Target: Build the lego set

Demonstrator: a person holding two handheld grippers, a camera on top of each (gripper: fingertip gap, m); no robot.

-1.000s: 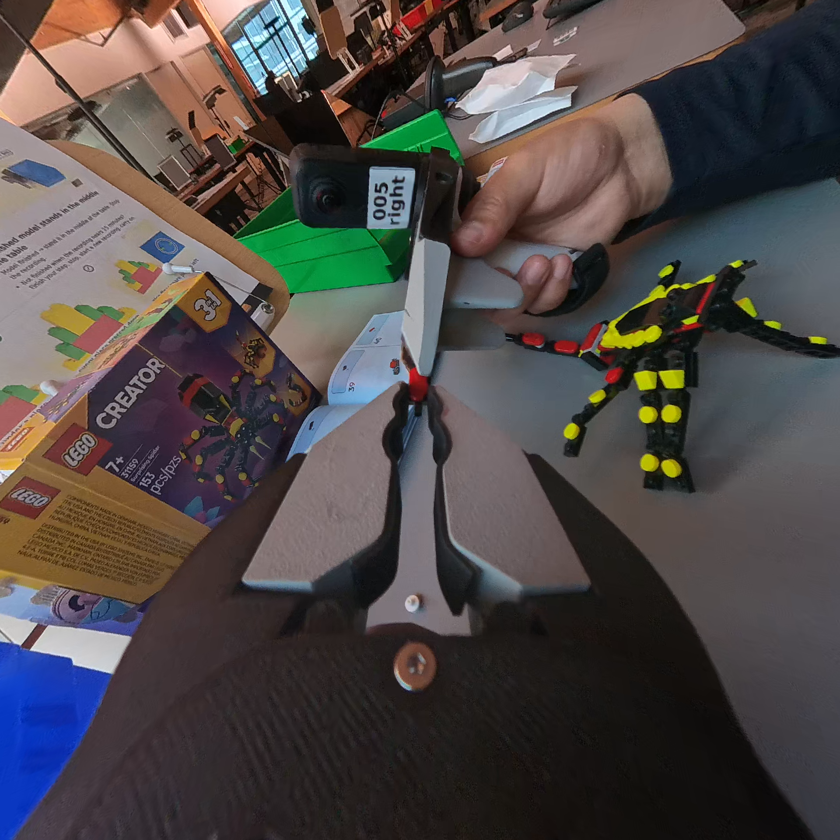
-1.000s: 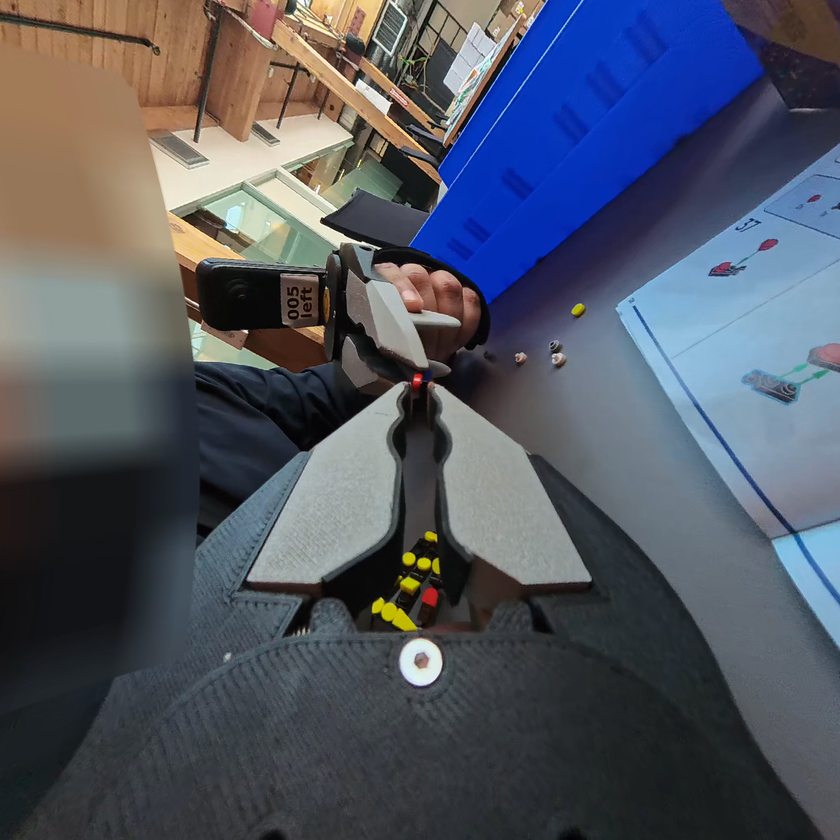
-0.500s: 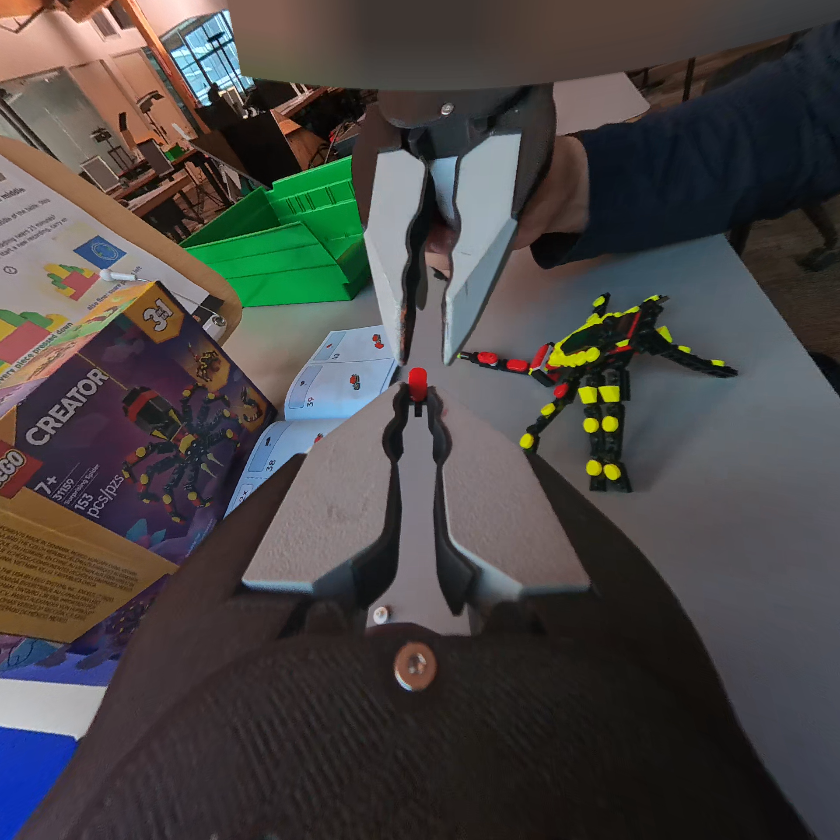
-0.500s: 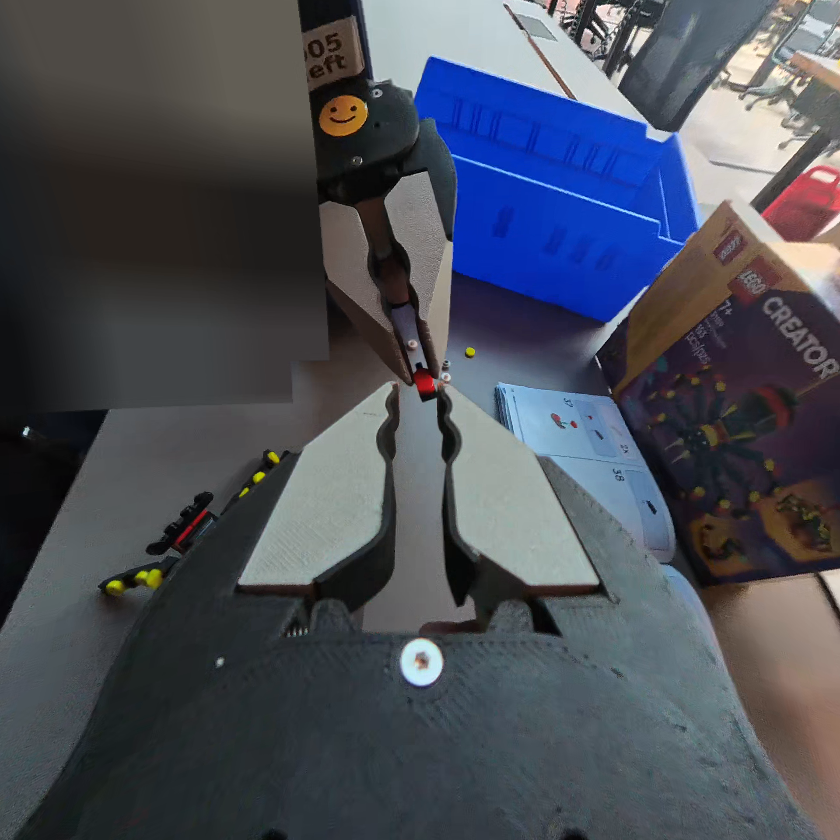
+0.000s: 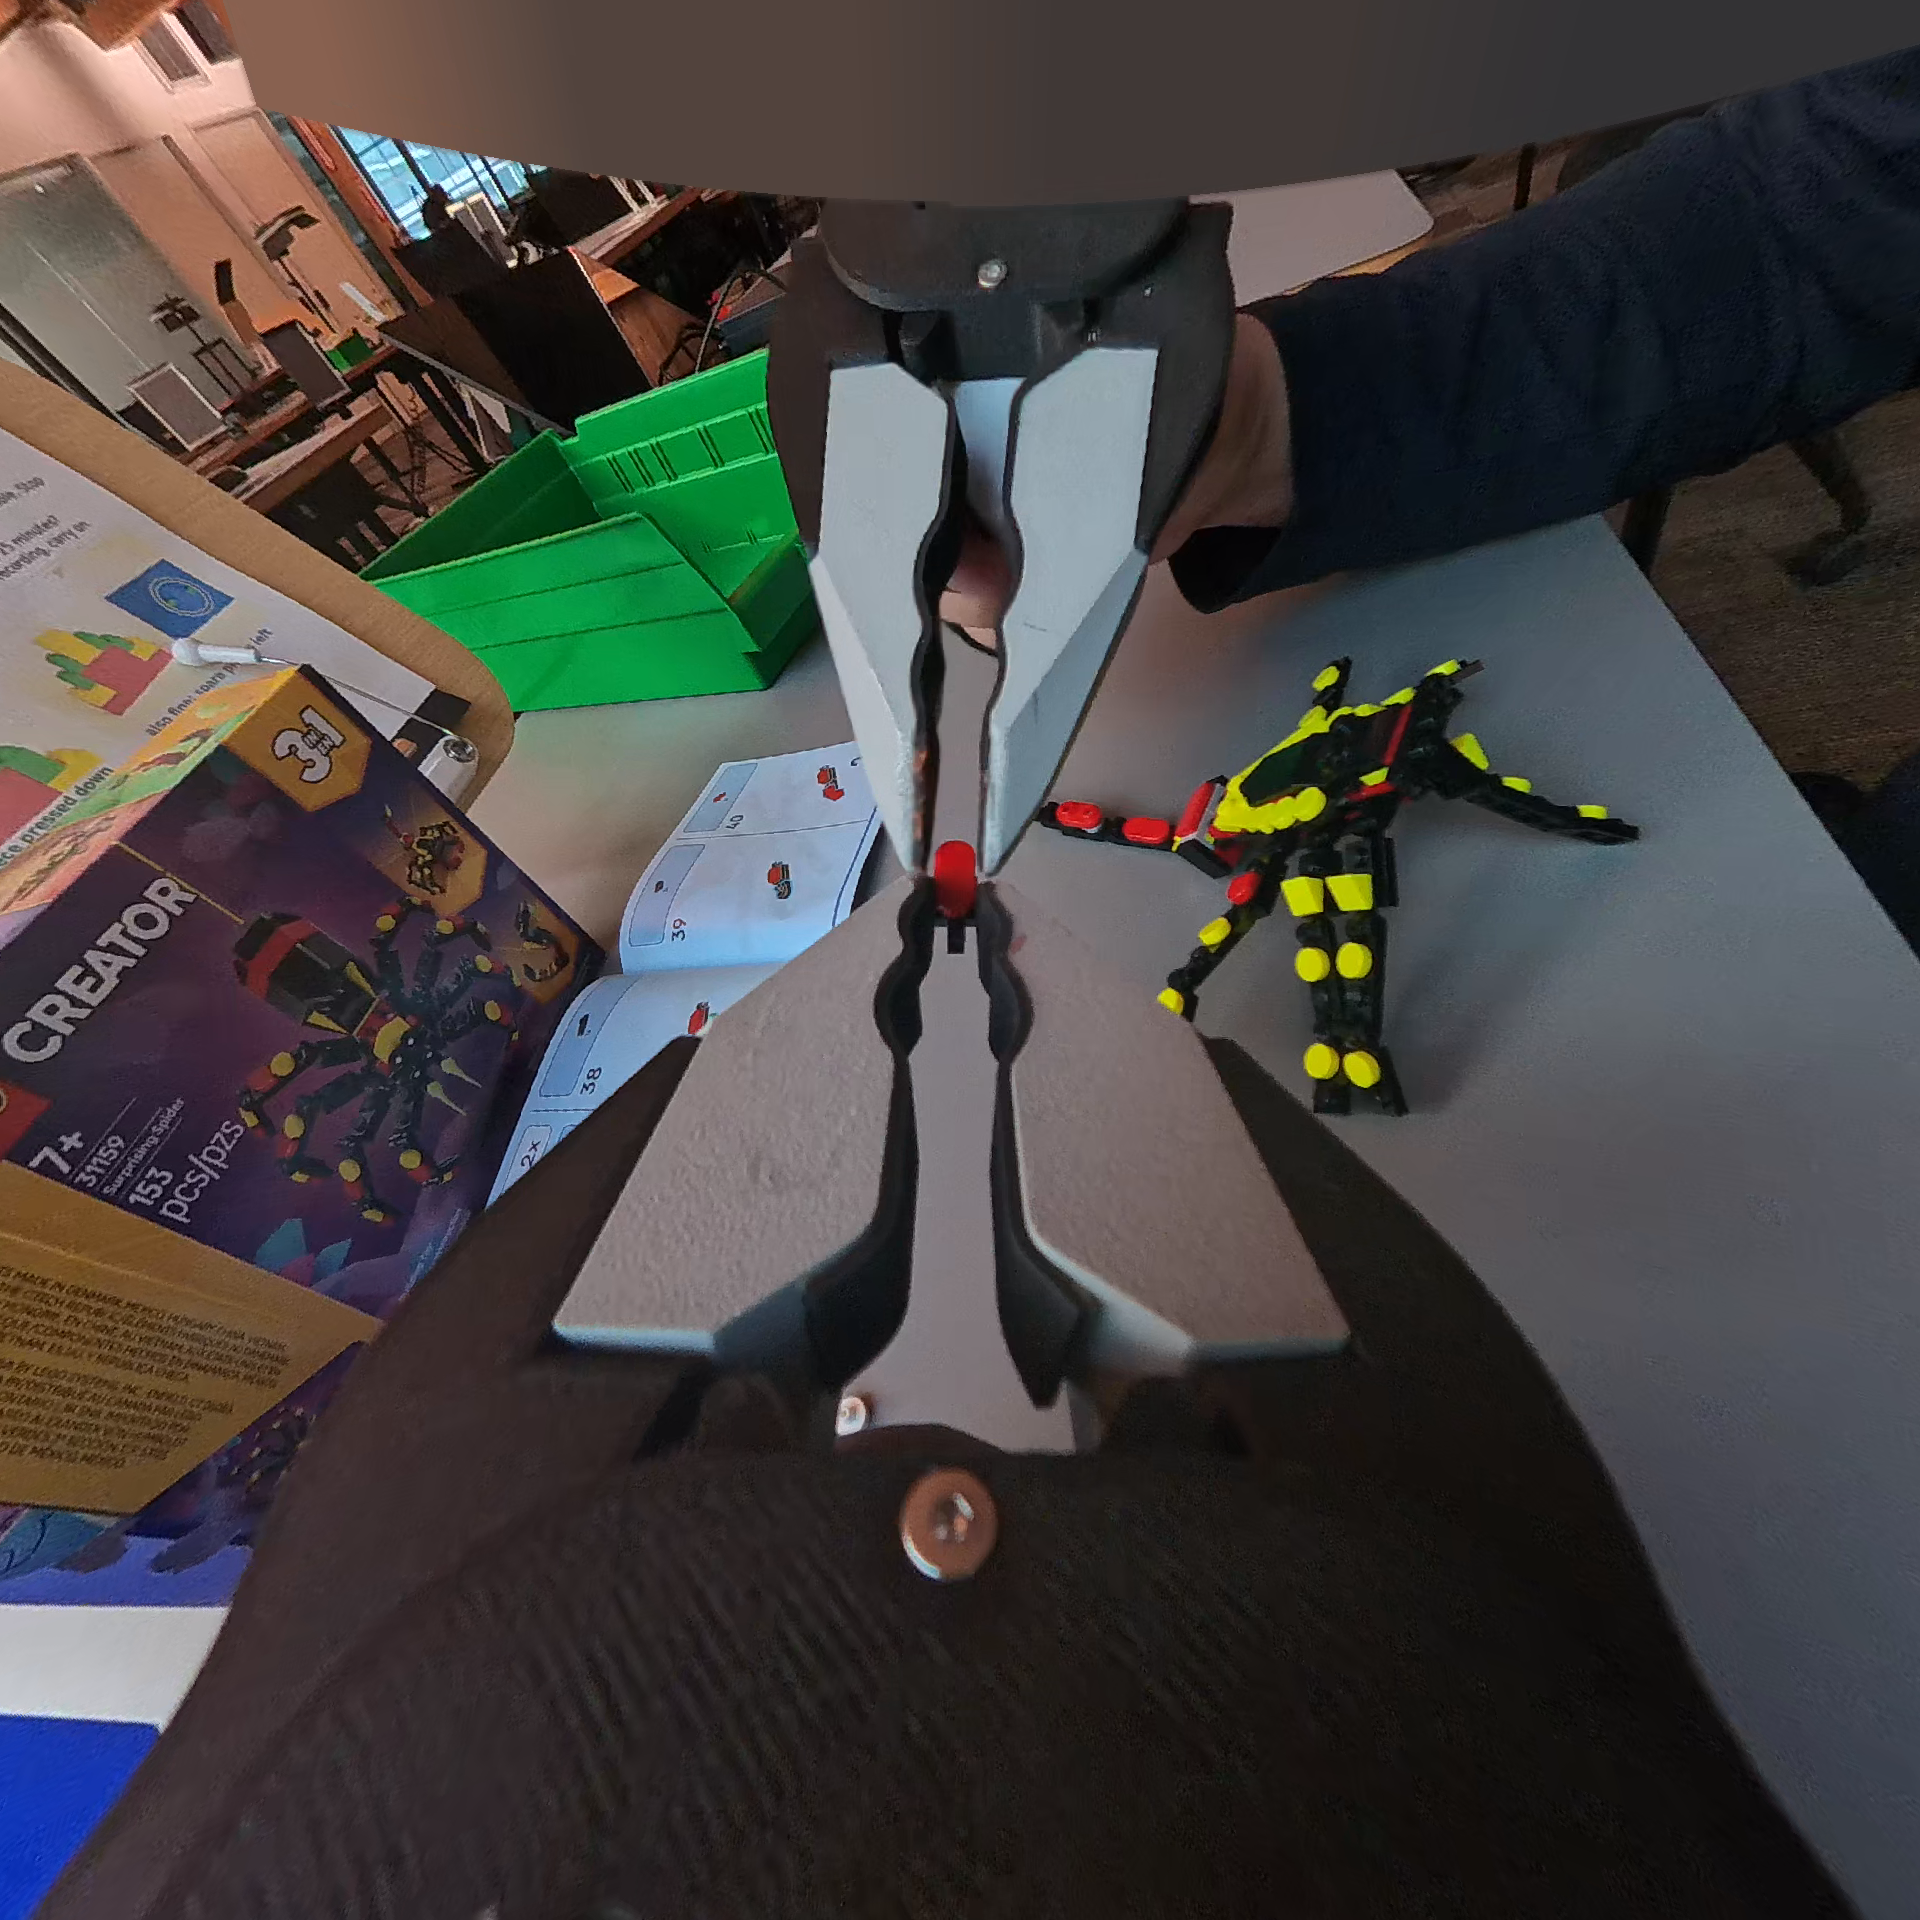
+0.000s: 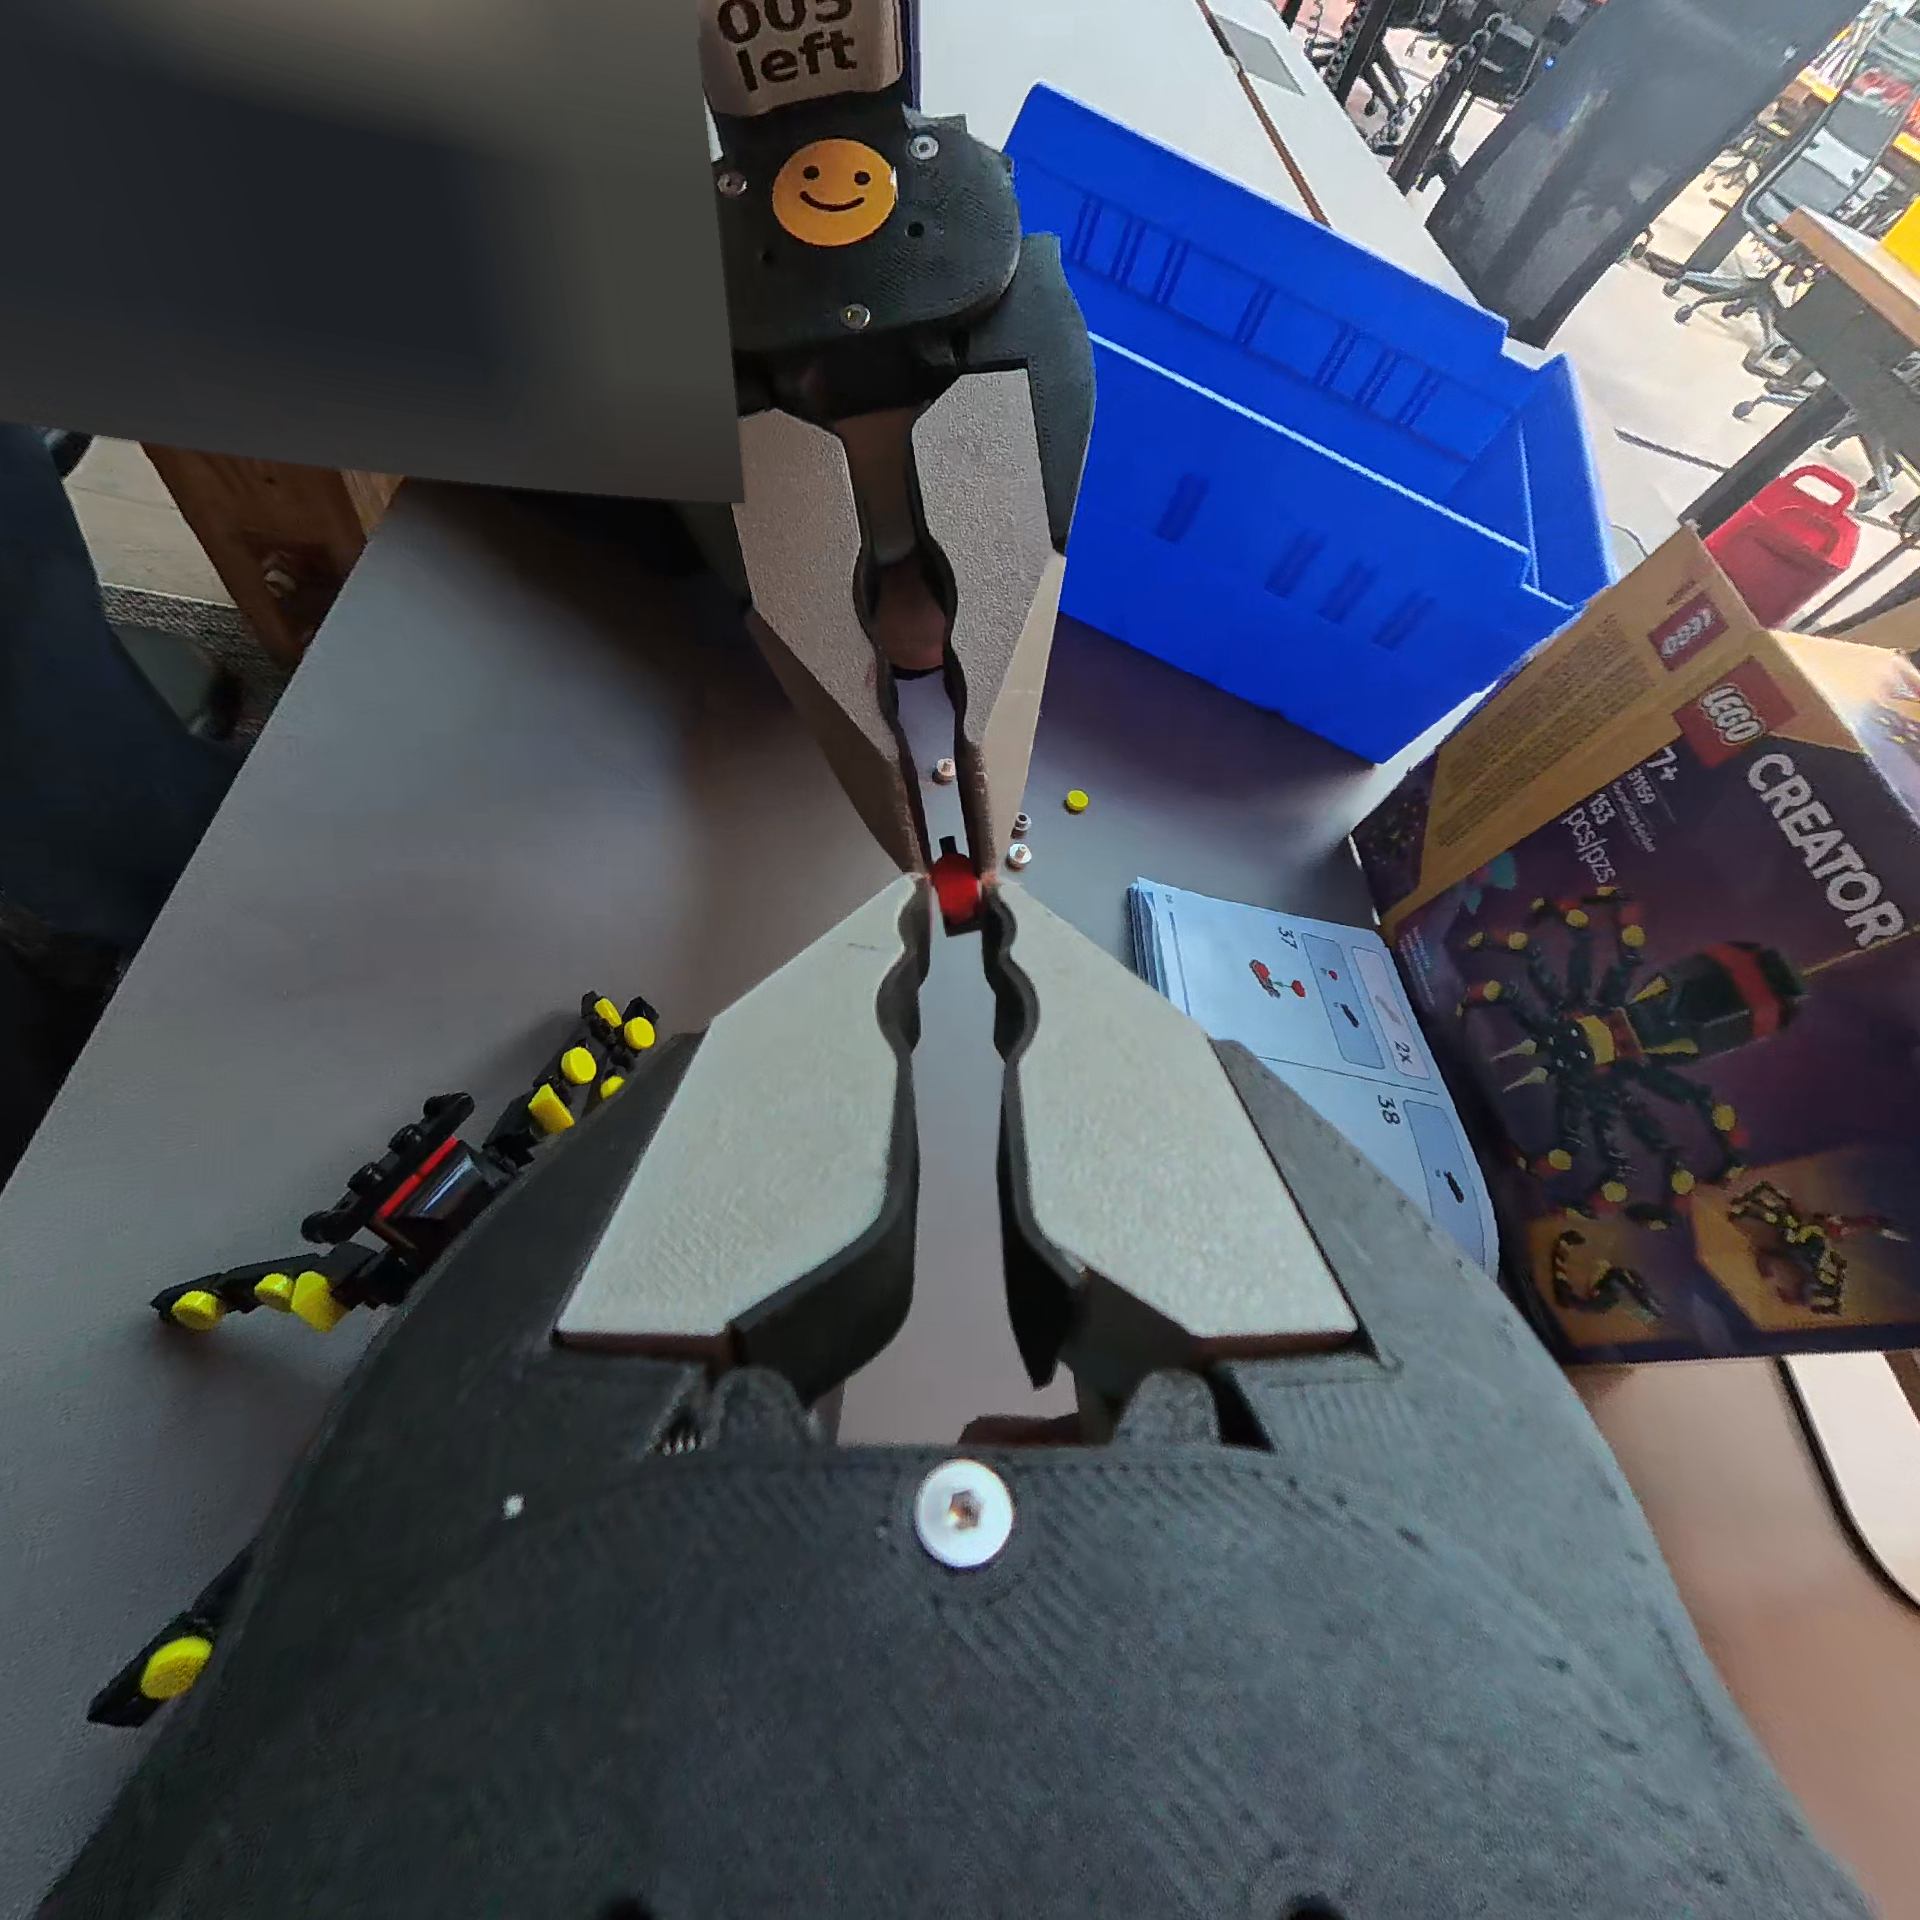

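Item: small red Lego piece (image 5: 954,871), held in the air above the grey table (image 5: 1558,1195), pinched at the tips of the left gripper (image 5: 951,914). Right gripper (image 6: 951,909) meets it tip to tip, jaws narrowed around the same piece. Handling: keep both aligned, squeeze gently. Surroundings: black-and-yellow model (image 5: 1340,831), instruction booklet (image 5: 748,862), set box (image 5: 239,1039), green bin (image 5: 623,582); workshop beyond.

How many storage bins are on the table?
2: a green bin beyond the instruction booklet, and a blue bin behind the set's box. Others may lie outside the frames.

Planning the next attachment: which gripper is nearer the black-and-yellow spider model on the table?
Right. The right gripper hangs almost over the spider model; the left gripper meets it tip-to-tip from the box side, both on the red piece.
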